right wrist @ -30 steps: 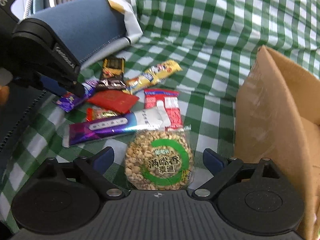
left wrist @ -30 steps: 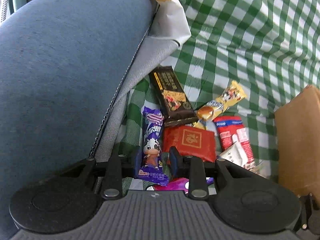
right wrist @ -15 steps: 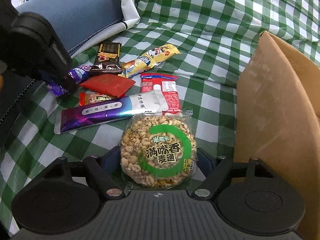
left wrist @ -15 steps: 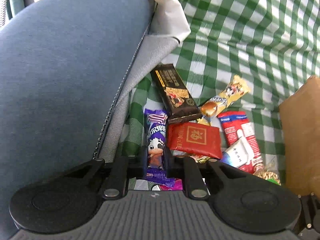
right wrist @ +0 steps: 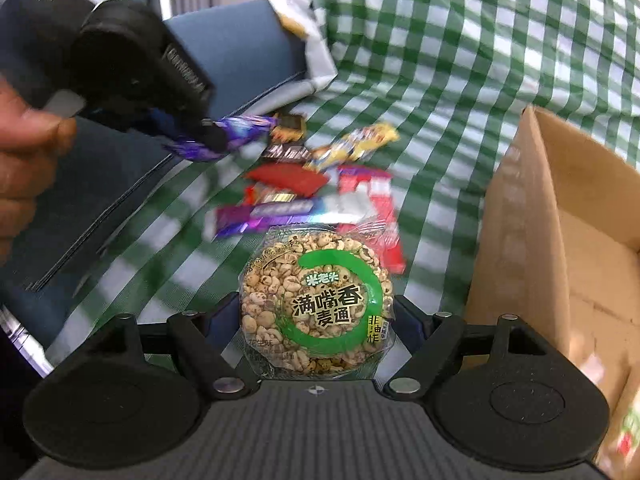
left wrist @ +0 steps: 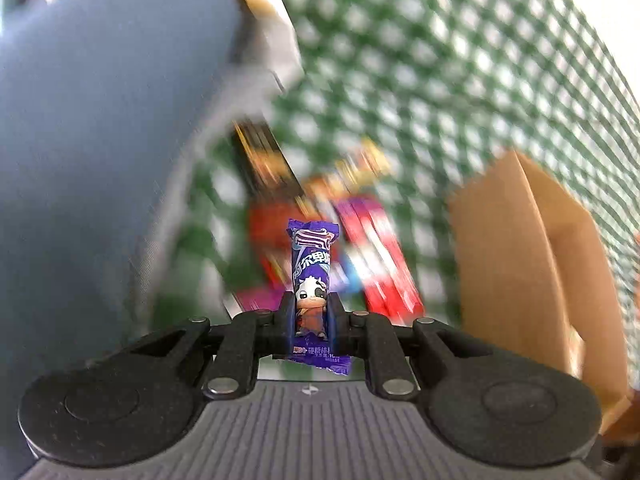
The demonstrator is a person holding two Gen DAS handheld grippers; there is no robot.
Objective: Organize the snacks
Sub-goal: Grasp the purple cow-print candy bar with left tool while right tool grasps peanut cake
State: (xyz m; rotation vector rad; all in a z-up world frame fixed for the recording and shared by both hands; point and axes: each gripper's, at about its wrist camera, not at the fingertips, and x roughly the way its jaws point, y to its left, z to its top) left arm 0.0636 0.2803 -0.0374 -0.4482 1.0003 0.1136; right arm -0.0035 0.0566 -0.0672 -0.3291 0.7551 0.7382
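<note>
My left gripper [left wrist: 312,312] is shut on a purple candy wrapper with a cartoon cow [left wrist: 311,280] and holds it lifted above the cloth; it also shows in the right wrist view [right wrist: 236,136]. My right gripper [right wrist: 316,320] is shut on a round puffed-grain cake pack with a green ring label [right wrist: 316,304], raised off the cloth. A pile of snacks lies beyond: a red packet [right wrist: 288,176], a purple and silver bar [right wrist: 288,214], a red and white pack [right wrist: 364,192], a yellow bar [right wrist: 356,146] and a dark chocolate bar [right wrist: 288,152].
An open cardboard box [right wrist: 568,240] stands to the right, also in the left wrist view [left wrist: 520,260]. A blue-grey cushion [left wrist: 100,140] fills the left. A green and white checked cloth [right wrist: 460,80] covers the surface. A white paper bag [right wrist: 304,32] lies at the back.
My left gripper has lifted the purple candy off the pile and swung right toward the box. My right gripper has closed on the grain cake pack and raised it.
</note>
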